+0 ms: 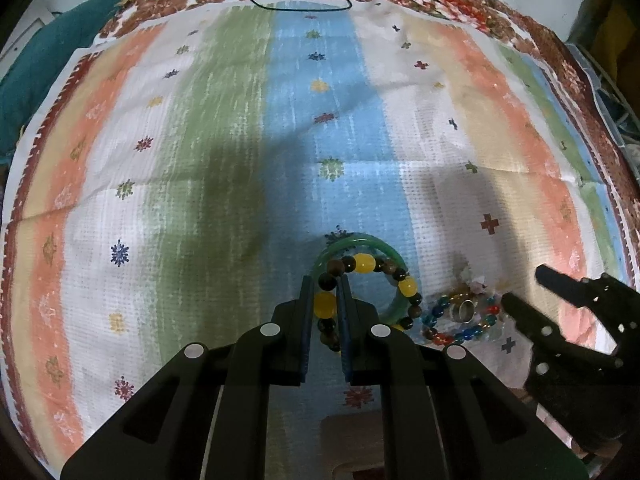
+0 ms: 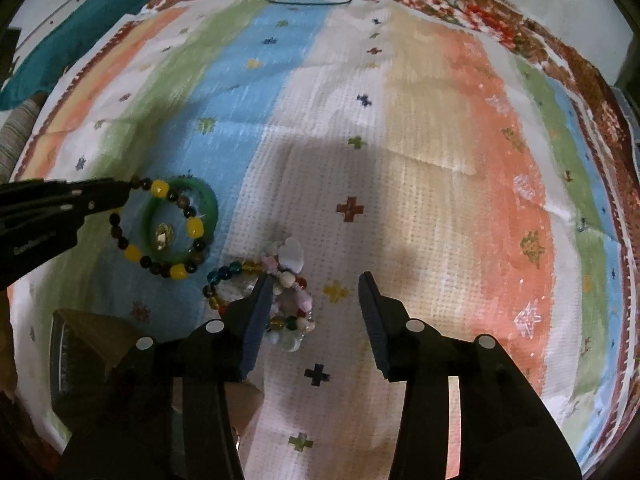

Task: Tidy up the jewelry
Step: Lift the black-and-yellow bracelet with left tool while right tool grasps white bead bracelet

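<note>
1. The left gripper [image 1: 325,312] is pinching the bead bracelet [image 1: 362,263], its fingers clamped on a yellow bead, likely to lift it off the green bangle [image 2: 208,204] it is draped across.
2. The right gripper [image 2: 314,316] is hovering with fingers apart over the pile of mixed beads [image 2: 286,280], gripping nothing.
3. All the jewelry is sitting near the striped cloth's [image 1: 240,160] near edge; the bracelet is alternating glossy yellow and dark brown beads.

Brown & yellow bead bracelet [image 1: 362,280] hangs pinched near its top, draped over a green bangle [image 2: 182,216] lying flat w/ a gold piece [image 2: 162,236] inside; just beside, multicolor bead bracelet [image 1: 460,326] w/ silver ring [image 1: 464,311], pale shell-and-bead strand [image 2: 290,280] heaped alongside.
</note>
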